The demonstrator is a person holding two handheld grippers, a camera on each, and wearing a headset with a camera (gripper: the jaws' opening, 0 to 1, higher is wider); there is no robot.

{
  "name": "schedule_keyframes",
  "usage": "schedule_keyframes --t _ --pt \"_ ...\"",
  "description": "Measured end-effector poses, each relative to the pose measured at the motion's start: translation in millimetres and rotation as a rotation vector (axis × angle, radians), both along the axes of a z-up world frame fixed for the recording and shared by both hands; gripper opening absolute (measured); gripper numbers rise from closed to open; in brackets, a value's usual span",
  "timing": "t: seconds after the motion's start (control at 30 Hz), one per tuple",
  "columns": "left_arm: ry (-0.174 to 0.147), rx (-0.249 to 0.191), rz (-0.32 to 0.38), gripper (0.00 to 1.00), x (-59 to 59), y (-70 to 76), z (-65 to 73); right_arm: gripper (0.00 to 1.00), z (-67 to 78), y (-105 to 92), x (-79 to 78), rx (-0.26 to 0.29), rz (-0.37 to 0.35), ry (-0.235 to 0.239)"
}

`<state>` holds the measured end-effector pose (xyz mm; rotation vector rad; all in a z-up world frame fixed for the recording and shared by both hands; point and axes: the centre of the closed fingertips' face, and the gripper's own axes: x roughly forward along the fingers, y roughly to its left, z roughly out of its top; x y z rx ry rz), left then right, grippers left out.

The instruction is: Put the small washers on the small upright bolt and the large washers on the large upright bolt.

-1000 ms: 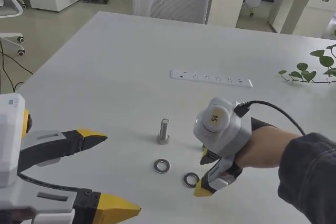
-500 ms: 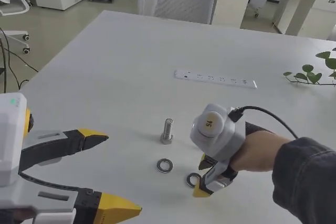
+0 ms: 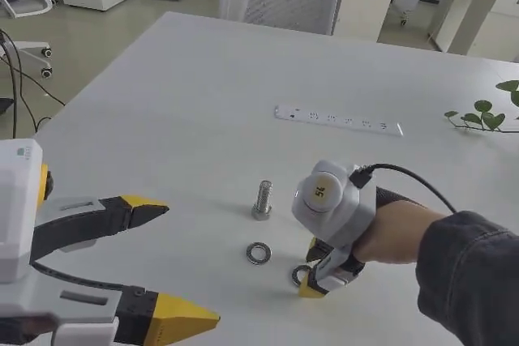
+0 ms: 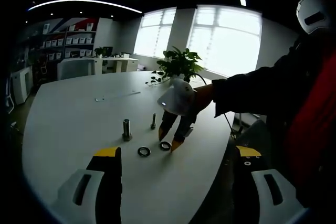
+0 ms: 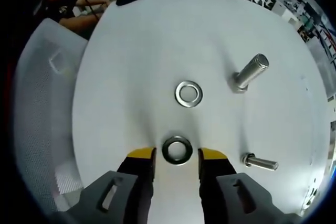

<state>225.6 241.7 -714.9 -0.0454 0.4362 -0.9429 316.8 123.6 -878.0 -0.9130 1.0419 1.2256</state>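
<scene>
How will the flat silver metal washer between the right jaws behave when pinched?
The flat silver metal washer lies flat on the smooth white table, so its thin edge may slip from the jaws. Shiny, so likely rigid metal; probably won't bend. If tipped on edge, the round ring could roll.

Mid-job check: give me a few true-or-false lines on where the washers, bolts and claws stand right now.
1. The large bolt stands upright on the table. True.
2. The right claw is shut on a washer. False: its jaws are open, either side of the near washer, which lies flat on the table.
3. The far washer sits on the large bolt. False: it lies flat on the table, apart from it.
4. The left claw is open and holds nothing. True.
</scene>
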Motion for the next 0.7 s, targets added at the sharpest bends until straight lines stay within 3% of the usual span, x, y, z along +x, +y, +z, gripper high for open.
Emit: schedule_keyframes --t 0.7 --pt "0.004 -0.010 0.007 0.87 3.6 0.7 -3.6 0.25 -0.7 -1.5 4.3 -0.009 -0.002 -0.008"
